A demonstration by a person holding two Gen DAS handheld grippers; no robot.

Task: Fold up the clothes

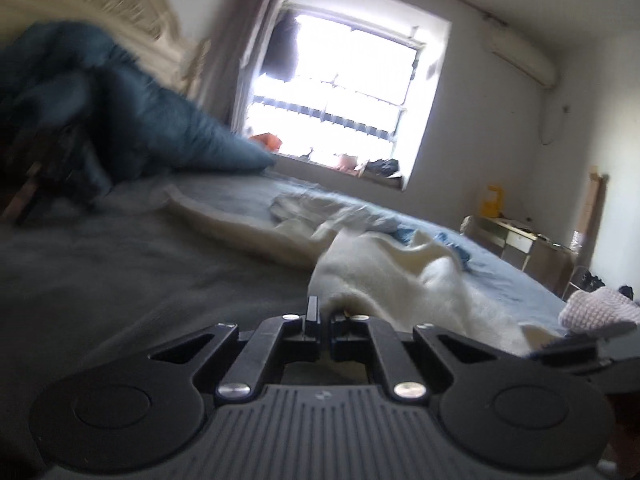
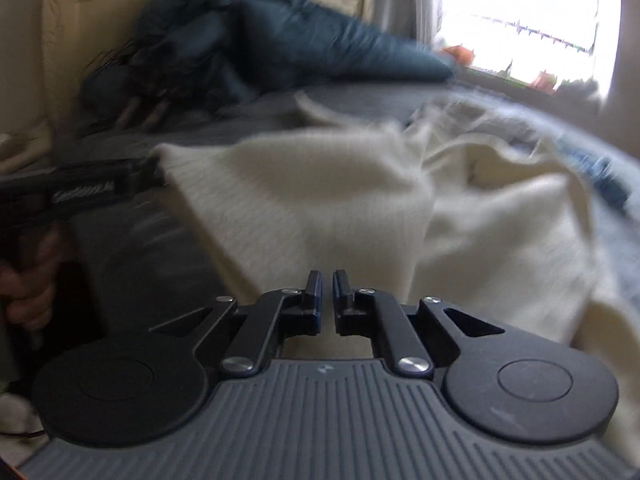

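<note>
A cream knit sweater [image 1: 400, 272] [image 2: 300, 200] lies rumpled on the grey-blue bed sheet [image 1: 140, 264] [image 2: 132, 248]. My left gripper [image 1: 325, 310] is shut on its near edge, the cloth rising from between the fingers. In the right wrist view the left gripper [image 2: 150, 168] pinches the sweater's left corner, held by a hand [image 2: 32, 280]. My right gripper [image 2: 327, 280] has its fingers nearly together with cream cloth in the narrow gap. It appears in the left wrist view as the right gripper [image 1: 538, 350] at the sweater's right end, under a knit sleeve [image 1: 600, 308].
A dark teal duvet [image 1: 132, 120] [image 2: 280, 32] is heaped against the cream headboard [image 1: 120, 0]. More pale clothes [image 1: 304, 204] and a blue garment [image 1: 404, 234] lie farther along the bed. A bright window [image 1: 340, 80] is behind, and a small desk [image 1: 520, 240] stands at the right.
</note>
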